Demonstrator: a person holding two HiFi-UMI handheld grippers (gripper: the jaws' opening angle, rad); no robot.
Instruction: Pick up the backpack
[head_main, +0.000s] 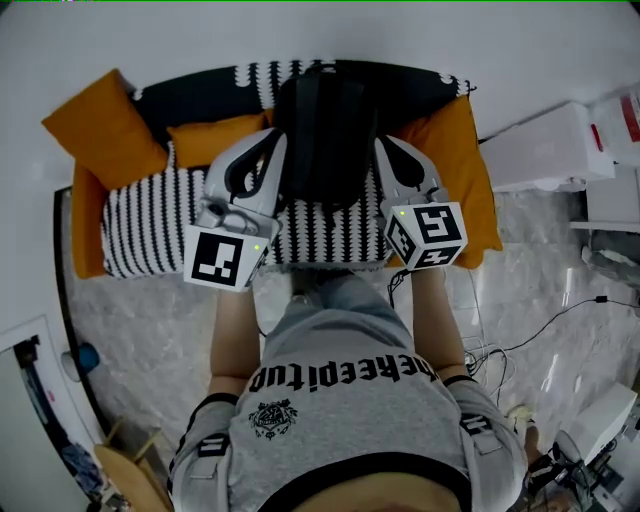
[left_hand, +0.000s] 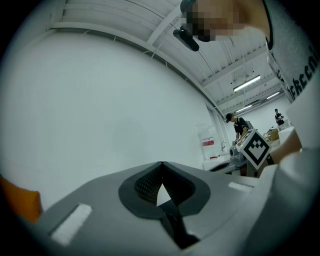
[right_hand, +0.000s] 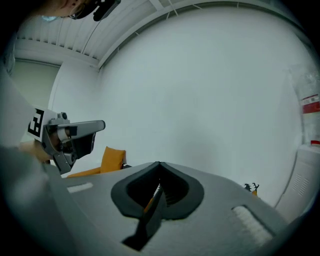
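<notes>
- backpack (head_main: 325, 130), black, stands upright mid-sofa (head_main: 150, 220) against the backrest, between orange cushions (head_main: 105, 125).
- left tool (head_main: 272, 142): jaws pressed together with nothing between them, just beside the backpack's left edge.
- right tool (head_main: 384, 146): jaws likewise closed and empty, just beside its right edge.

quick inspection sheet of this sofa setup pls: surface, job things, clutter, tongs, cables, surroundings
surface: sofa with a black-and-white striped cover
job's things: black backpack standing against the sofa back, not yet picked up
clutter: orange cushions at both ends of the sofa
tongs: left tongs and right tongs both shut, empty, one either side of the backpack
cables: loose cables on the floor at the person's right
surroundings: marble floor, white wall, white units
</notes>
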